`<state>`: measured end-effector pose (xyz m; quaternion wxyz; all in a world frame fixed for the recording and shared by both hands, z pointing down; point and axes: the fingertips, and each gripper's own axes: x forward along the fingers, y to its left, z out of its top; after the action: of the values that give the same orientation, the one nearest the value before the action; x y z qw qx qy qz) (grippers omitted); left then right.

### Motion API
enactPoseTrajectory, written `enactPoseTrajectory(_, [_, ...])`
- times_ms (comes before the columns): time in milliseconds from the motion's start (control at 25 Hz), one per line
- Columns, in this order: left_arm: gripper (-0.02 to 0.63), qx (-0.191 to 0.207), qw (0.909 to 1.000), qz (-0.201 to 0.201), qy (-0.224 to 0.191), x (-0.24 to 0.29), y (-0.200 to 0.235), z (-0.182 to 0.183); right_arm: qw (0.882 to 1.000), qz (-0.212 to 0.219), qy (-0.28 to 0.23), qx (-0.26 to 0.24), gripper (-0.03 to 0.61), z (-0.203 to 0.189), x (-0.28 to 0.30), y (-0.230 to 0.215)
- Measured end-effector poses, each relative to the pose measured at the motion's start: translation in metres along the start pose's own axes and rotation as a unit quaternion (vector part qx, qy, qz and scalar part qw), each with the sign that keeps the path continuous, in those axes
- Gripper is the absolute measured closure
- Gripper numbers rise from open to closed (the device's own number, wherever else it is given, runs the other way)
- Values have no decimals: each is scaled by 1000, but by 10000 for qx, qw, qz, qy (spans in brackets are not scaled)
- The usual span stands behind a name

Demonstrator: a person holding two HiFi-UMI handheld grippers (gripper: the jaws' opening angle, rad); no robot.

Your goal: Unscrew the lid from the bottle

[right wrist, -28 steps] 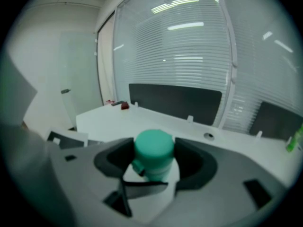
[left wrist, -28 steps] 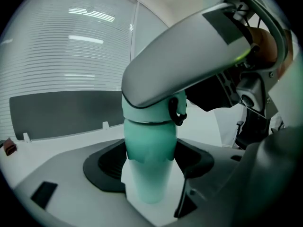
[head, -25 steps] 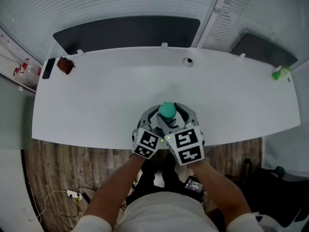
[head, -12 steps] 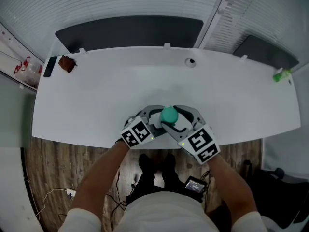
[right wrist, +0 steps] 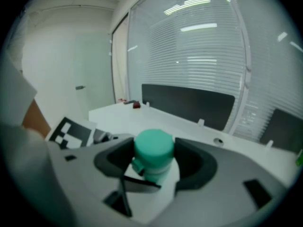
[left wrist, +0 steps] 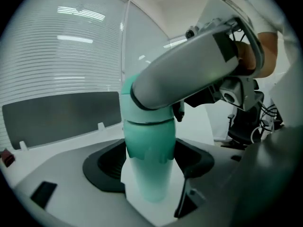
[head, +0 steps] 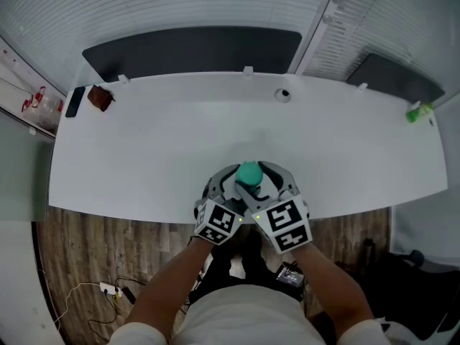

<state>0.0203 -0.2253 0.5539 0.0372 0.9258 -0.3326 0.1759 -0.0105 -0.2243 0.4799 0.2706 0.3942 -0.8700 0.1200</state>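
Standing upright at lower centre of the head view, close to the near edge of the white table [head: 144, 157]: a teal bottle [left wrist: 147, 141], paler toward its base, capped with a teal lid [head: 249, 171]. Clenched round the bottle's body in the lower middle of the left gripper view: the left gripper [left wrist: 149, 167], a dark pad [left wrist: 102, 164] pressed to either side. Grasping the lid higher up, at the centre of the right gripper view: the right gripper [right wrist: 154, 156], jaws closed against both sides of the cap. Crossing the upper right of the left gripper view, over the bottle's top: the right gripper's grey jaw. Well apart from the bottle, at the table's far edge: a round grommet [head: 282, 94] upper centre, a dark flat object [head: 73, 100] beside a reddish-brown thing [head: 99, 97] upper left, a small green item [head: 415, 110] at far right. Beyond the table, along the top of the head view: a dark panel [head: 190, 45].
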Motion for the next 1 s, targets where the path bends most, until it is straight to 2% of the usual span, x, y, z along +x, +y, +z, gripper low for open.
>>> enactPoseTrajectory(120, [302,-154,9993,331,17,2,2,-1,9998,-171,-16,105,298,0,1,0])
enactPoseTrajectory(200, [302,-156,9995,259,5,1,2,0,9998,-149,-27,104,298,0,1,0])
enactPoseTrajectory(360, [302,35,9993,-369,29,0,-1,0,9998,133,-70,-99,298,0,0,2])
enactPoseTrajectory(480, [302,215,9956,-904,70,0,-4,0,9988,389,-106,-291,298,0,-1,4])
enactPoseTrajectory(680, [302,559,9819,-1795,213,-2,-9,-3,9952,770,-121,-585,298,0,-1,7])
enactPoseTrajectory(760, [302,711,9761,-2032,292,-3,-10,-4,9946,820,-120,-622,298,0,0,7])
enactPoseTrajectory(880, [301,789,9776,-1926,326,-4,-9,-3,9959,689,-102,-582,298,0,1,8])
enactPoseTrajectory(1000, [301,532,9905,-1257,156,-9,-4,0,9977,494,-100,-463,298,0,1,8])
